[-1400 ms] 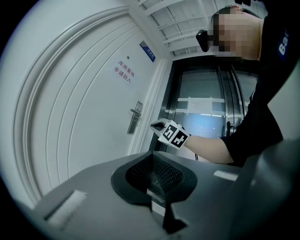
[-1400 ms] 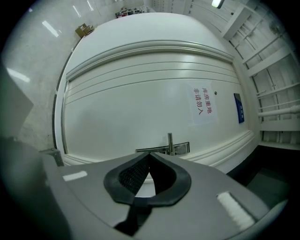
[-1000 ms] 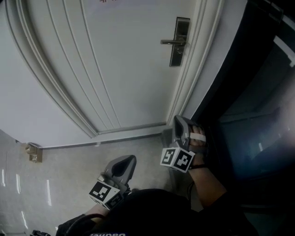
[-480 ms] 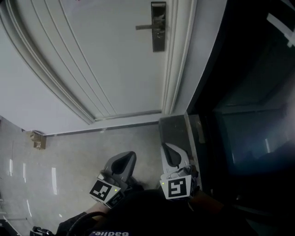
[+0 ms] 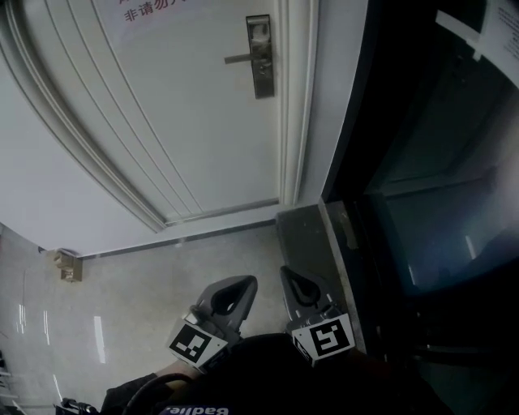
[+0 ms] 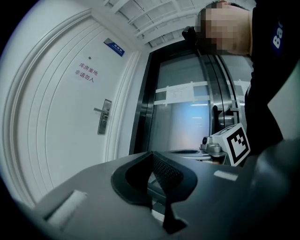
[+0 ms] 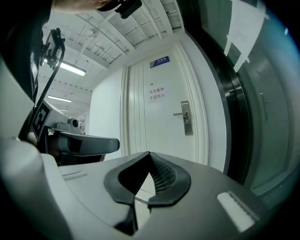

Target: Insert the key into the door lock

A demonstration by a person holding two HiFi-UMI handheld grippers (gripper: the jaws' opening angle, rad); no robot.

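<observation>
A white door carries a steel lock plate with a lever handle (image 5: 259, 57), far ahead of both grippers; it also shows as the lock (image 6: 104, 117) and the lock (image 7: 186, 119). My left gripper (image 5: 231, 293) and right gripper (image 5: 300, 285) are held side by side low over the floor, pointing level at the door. The left gripper (image 6: 151, 154) has its jaws shut with nothing clearly between them. The right gripper (image 7: 149, 154) is shut, and a thin metal sliver, seemingly the key (image 7: 140, 200) edge-on, sits between its pads.
A dark glass door in a black frame (image 5: 422, 162) stands right of the white door. A dark stone ledge (image 5: 312, 235) runs along the floor by the right gripper. A small brown door stop (image 5: 66, 265) sits at the left. Red print (image 5: 150, 8) marks the door.
The right gripper drew back from the dark ledge and rolled, so its marker cube now faces up beside the left gripper. The left gripper shifted slightly right. The lock slid left in the head view.
</observation>
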